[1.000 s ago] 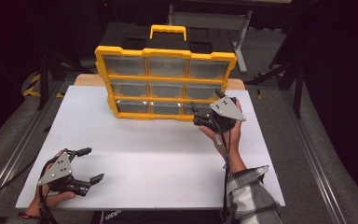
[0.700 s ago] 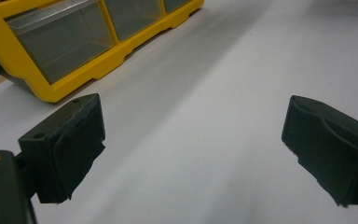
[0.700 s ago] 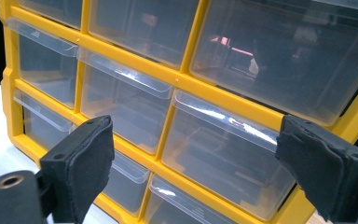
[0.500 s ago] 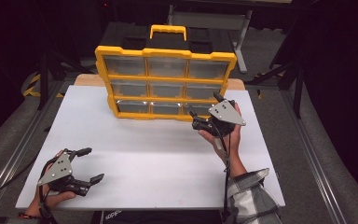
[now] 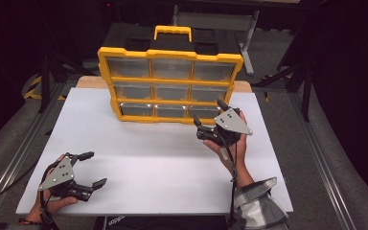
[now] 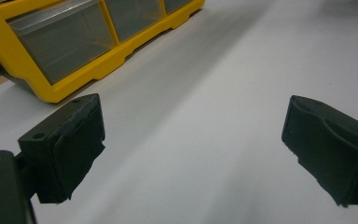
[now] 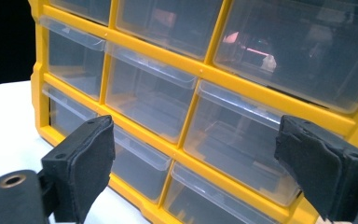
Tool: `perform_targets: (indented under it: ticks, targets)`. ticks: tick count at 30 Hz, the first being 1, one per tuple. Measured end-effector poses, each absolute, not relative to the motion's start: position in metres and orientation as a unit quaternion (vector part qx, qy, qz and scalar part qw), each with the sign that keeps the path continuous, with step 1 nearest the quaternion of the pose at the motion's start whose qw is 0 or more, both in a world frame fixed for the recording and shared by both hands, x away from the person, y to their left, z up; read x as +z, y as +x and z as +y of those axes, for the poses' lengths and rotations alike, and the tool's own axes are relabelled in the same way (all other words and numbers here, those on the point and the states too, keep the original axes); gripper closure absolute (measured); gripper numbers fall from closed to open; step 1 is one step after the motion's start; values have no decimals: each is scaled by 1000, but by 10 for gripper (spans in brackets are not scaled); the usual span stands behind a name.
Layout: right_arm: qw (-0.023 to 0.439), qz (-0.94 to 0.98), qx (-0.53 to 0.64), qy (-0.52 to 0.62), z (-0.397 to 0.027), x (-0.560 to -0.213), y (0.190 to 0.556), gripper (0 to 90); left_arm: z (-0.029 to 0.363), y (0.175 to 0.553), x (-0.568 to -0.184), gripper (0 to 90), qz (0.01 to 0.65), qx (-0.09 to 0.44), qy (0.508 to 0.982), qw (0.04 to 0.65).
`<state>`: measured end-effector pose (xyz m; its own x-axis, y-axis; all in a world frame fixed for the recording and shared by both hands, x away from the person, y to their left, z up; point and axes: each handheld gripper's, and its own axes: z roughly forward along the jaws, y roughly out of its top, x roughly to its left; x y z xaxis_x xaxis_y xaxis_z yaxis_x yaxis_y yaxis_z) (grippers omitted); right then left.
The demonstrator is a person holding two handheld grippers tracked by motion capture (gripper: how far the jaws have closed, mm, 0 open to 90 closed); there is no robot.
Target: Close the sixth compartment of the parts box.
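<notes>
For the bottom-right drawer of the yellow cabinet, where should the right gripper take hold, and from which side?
Probably by the clear lip along the drawer's top front edge, coming straight at the cabinet from its front. That lip is the only part standing out from the yellow frame. The right gripper is open, facing that corner.

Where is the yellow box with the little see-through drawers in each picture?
High view: the yellow drawer box stands at the white table's far edge, top centre.
Left gripper view: its bottom corner sits top left.
Right gripper view: close up, behind the open jaws.
Shared landmark: the white table.
</notes>
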<state>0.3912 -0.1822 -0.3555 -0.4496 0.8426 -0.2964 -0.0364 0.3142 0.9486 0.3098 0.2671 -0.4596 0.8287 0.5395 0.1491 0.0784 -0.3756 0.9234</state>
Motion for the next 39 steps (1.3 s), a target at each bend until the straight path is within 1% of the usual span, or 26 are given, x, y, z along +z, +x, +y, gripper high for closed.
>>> perform_targets:
  ticks: [39]
  targets:
    - [424,707,498,269,-194,-370,359,124,266,309,-460,68,190,223,801,522]
